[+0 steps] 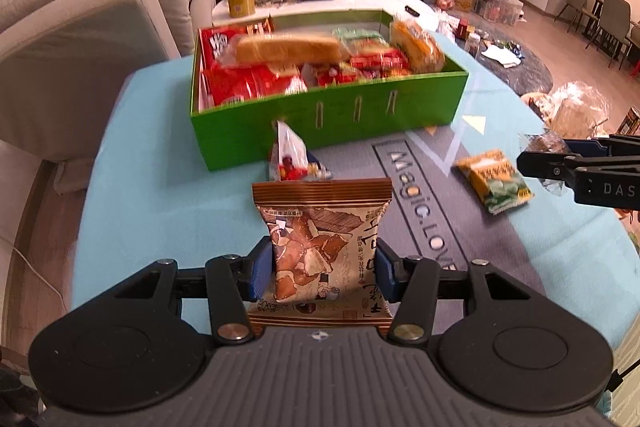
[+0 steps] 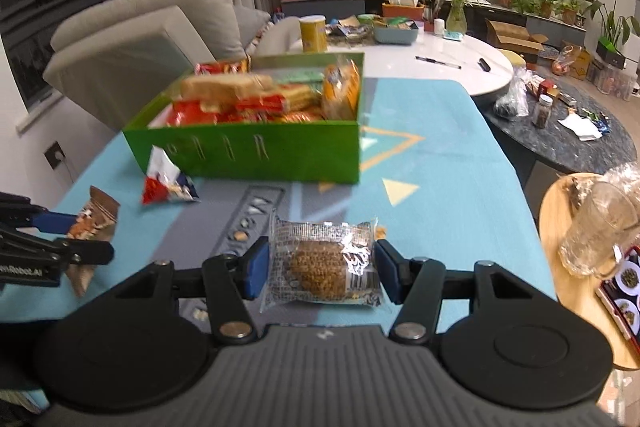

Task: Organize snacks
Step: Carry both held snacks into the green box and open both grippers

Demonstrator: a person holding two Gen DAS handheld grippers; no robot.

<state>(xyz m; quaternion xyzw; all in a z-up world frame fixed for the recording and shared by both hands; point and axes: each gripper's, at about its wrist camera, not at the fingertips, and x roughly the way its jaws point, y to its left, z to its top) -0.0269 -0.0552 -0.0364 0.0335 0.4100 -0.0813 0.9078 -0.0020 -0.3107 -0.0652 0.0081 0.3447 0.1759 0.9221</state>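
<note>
— What's the left tool [image 1: 323, 269] got, seen from its own camera?

— Its blue pads are closed in on a brown snack bag [image 1: 322, 251], pinching it at the waist so the packet stands upright between them, lifted off the surface [image 1: 160, 195]. Straight ahead of the tool a small red-and-white packet [image 1: 290, 159] leans near the green box [image 1: 328, 107], which is heaped with snacks, a long bread loaf [image 1: 288, 49] lying on top. Ahead and to the right, a green packet [image 1: 496, 181] lies flat on the mat, and the right tool [image 1: 532, 163] reaches in from the right edge just beside it.

— And from the right tool's camera?

— The right tool [image 2: 320, 269] is clamped on a clear-wrapped oat cake [image 2: 320, 263], a pad against each side. The green box [image 2: 256, 147] sits ahead and slightly left, the red-and-white packet [image 2: 166, 183] at its near corner. Far left, the left tool [image 2: 92, 235] shows with the brown snack bag [image 2: 96, 223] in its grip.
</note>
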